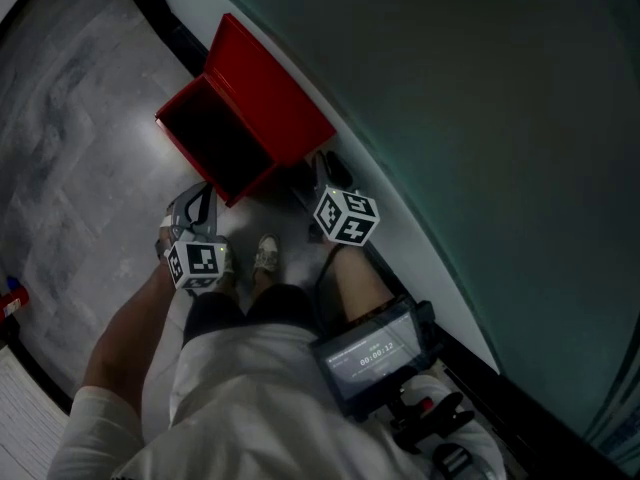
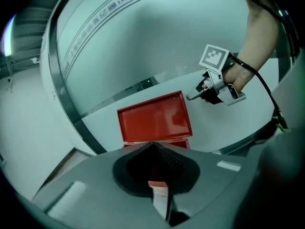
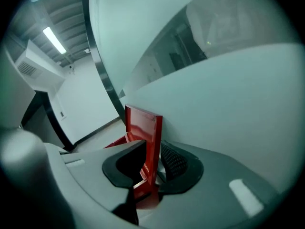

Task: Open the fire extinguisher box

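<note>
Screen of the device at the person's right side: timer digits, apparently 00:00:12; the smaller line beneath is unreadable. Printed strip along the curved wall: characters too small to read.

- Left tongs: smooth grey shell with a black lining round the tips. Its cube of black-and-white square markers shows left of the screen.
- Right tongs: the same grey shell, a ribbed black pad, and a marker cube above the screen.
- Screen: dark frame, pale digits.
- Thin black cable along the forearm.
- White short-sleeved shirt, dark shorts and a pale shoe, all left of the screen.
</note>
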